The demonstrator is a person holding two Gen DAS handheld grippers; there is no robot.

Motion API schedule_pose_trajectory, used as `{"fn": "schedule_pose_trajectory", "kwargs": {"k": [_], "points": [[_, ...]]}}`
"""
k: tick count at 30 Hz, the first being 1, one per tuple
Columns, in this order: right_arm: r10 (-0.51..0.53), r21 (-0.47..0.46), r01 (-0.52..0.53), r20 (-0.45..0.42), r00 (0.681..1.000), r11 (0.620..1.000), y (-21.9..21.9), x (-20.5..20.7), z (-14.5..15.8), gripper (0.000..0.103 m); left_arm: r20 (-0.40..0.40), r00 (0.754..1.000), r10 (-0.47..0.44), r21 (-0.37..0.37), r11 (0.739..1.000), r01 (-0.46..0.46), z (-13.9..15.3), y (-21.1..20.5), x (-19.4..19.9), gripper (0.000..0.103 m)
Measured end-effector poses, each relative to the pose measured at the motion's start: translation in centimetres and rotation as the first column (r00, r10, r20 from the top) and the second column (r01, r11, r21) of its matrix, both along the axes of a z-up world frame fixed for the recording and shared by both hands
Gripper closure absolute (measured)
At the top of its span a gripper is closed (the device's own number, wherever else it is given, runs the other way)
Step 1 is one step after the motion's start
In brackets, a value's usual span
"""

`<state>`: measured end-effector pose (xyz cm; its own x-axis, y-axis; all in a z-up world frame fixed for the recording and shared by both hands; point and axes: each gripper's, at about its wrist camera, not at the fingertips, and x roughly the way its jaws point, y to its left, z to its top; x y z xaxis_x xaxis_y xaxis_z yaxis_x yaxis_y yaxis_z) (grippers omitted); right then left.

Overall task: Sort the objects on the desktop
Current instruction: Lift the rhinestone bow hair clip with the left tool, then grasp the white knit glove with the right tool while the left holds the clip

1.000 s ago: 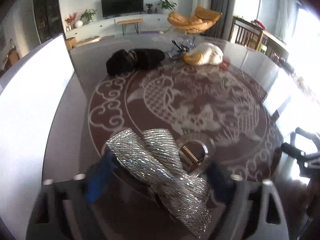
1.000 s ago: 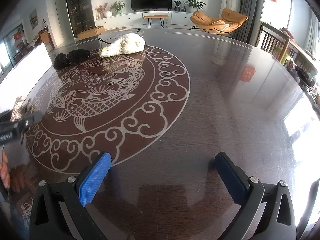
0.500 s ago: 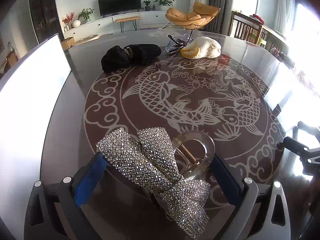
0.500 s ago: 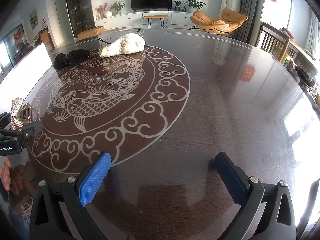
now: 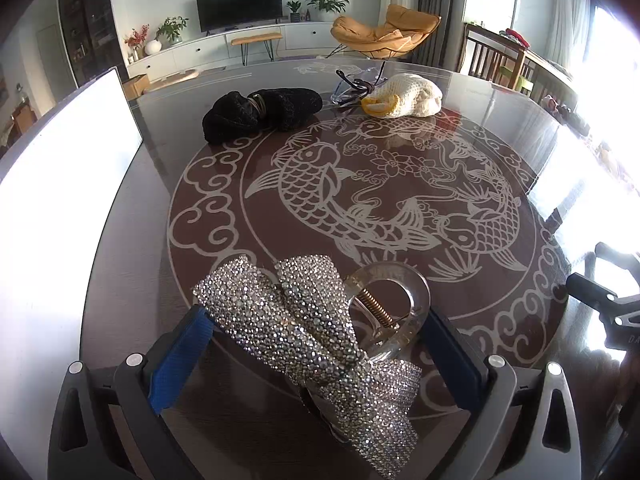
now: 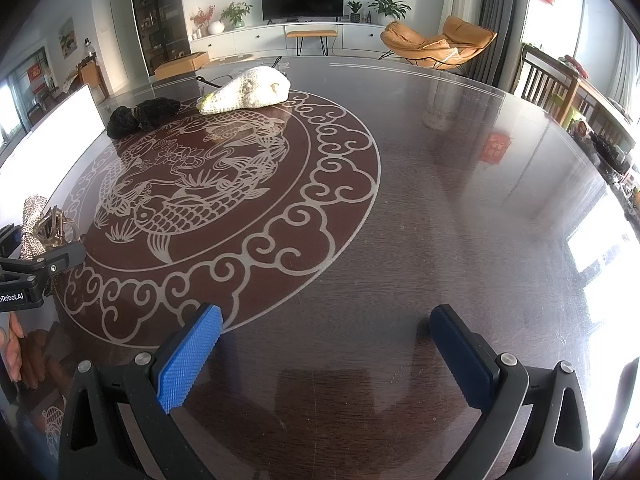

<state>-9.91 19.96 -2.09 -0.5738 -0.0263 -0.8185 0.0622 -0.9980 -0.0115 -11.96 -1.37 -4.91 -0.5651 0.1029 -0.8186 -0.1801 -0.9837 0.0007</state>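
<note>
A rhinestone bow hair clip (image 5: 320,332) with a clear claw lies on the table between the fingers of my left gripper (image 5: 316,336), which is open around it; contact with the pads is unclear. The clip also shows in the right wrist view (image 6: 36,220) at the far left. My right gripper (image 6: 324,336) is open and empty over bare table. A black knitted item (image 5: 260,114) with a ring, a cream knitted pouch (image 5: 408,96) and clear glasses (image 5: 352,84) lie at the far side.
A white board (image 5: 60,200) stands along the table's left edge. The dark round table (image 6: 460,200) has a koi pattern in its middle. Chairs and a TV unit stand beyond it.
The left gripper has steadied and drawn back a little; the clip now rests lower between its fingers. The right gripper has not moved.
</note>
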Motion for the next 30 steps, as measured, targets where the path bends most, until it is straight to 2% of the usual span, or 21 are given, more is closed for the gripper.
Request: {"fn": "schedule_pose_trajectory", "kwargs": {"k": [3,9,14,17,18,19,20,21,23,25,30], "points": [[0.053,-0.007,-0.053,0.015,0.998,0.999,-0.9,-2.5,0.7,0.000,0.000,1.000,0.000,0.002,1.000,0.000,0.0,0.0,0.0,0.000],[0.005,-0.180,-0.009,-0.023,1.000,0.984,-2.3,-11.8,4.2,0.000,0.000,1.000,0.000,0.001,1.000,0.000,0.0,0.0,0.0,0.000],[-0.026,-0.147,0.030,0.025,0.999,0.989,-4.7,-19.3,3.3,0.004,0.000,1.000,0.000,0.001,1.000,0.000,-0.1,0.0,0.0,0.000],[-0.041,-0.131,0.046,0.042,0.998,0.990,-5.3,-21.8,2.2,0.006,0.000,1.000,0.000,0.001,1.000,0.000,-0.1,0.0,0.0,0.000],[-0.043,-0.126,0.048,0.043,0.998,0.991,-5.3,-22.3,1.9,0.011,0.000,1.000,0.000,0.002,1.000,0.000,-0.1,0.0,0.0,0.000],[-0.038,-0.125,0.044,0.047,0.998,0.991,-5.2,-22.7,1.5,0.018,0.000,1.000,0.000,0.002,1.000,0.000,-0.1,0.0,0.0,0.000],[-0.012,-0.150,0.020,0.050,0.999,0.988,-5.1,-23.0,1.3,0.036,0.001,1.000,0.000,0.002,1.000,0.000,-0.1,-0.1,-0.1,0.000],[0.005,-0.161,0.002,0.045,0.999,0.987,-5.2,-23.3,1.2,0.042,0.001,1.000,0.000,0.004,1.000,0.000,-0.1,-0.1,-0.1,0.000],[0.053,-0.118,-0.052,0.011,0.999,0.992,-5.3,-22.4,1.3,0.048,0.001,1.000,0.001,0.003,1.000,-0.001,0.0,-0.1,0.0,0.000],[0.108,-0.092,-0.108,-0.006,0.994,0.990,-5.3,-20.6,1.3,0.048,0.001,1.000,0.001,0.004,1.000,-0.001,0.0,-0.1,0.0,0.000],[0.216,-0.027,-0.218,-0.041,0.975,0.976,-4.5,-12.3,1.4,0.048,0.001,1.000,0.001,0.004,1.000,-0.001,0.0,-0.1,0.0,0.000]]}}
